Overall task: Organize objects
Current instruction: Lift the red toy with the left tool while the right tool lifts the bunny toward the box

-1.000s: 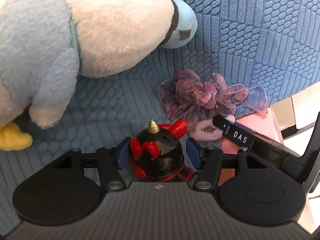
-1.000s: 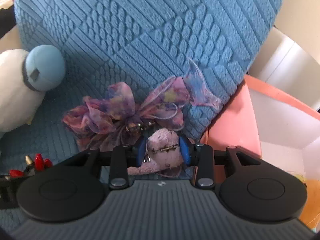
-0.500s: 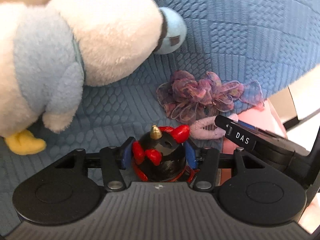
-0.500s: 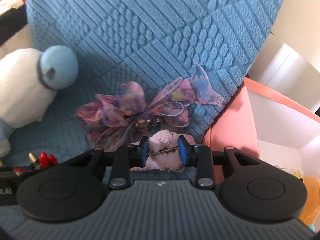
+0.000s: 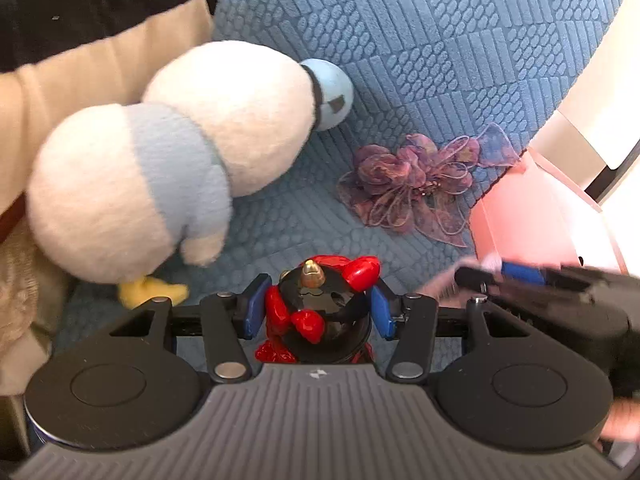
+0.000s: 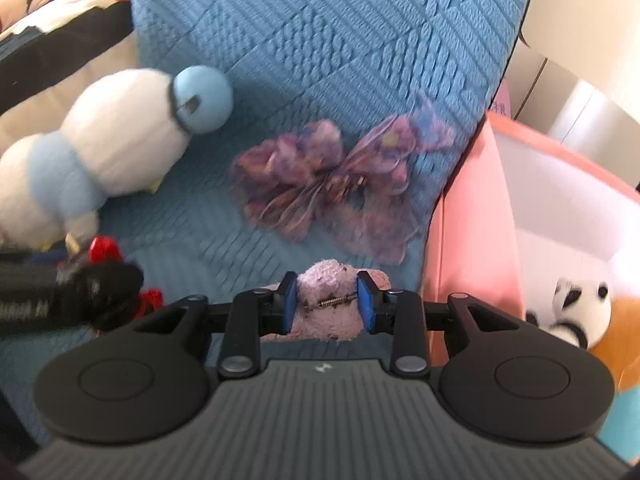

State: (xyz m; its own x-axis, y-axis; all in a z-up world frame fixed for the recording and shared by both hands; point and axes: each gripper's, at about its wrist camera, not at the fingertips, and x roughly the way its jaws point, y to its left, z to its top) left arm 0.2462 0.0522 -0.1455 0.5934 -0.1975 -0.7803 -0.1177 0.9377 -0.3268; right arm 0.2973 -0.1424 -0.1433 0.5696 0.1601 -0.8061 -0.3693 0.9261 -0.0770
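Blue quilted cushion (image 6: 320, 40) beside pink box (image 6: 472, 240), beige sofa (image 5: 80, 80).

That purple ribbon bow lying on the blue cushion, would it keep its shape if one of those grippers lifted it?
Probably not: the bow looks like thin sheer ribbon with loose loops and tails, so it would likely droop. It seems very light and could snag on the textured cushion.

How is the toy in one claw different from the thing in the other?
The left gripper holds a toy that is hard, glossy, black and red with a gold tip. The right gripper holds a hair clip that is soft, fuzzy and pale purple with a metal spring showing. The toy looks bulkier than the clip. Both are clamped between blue pads.
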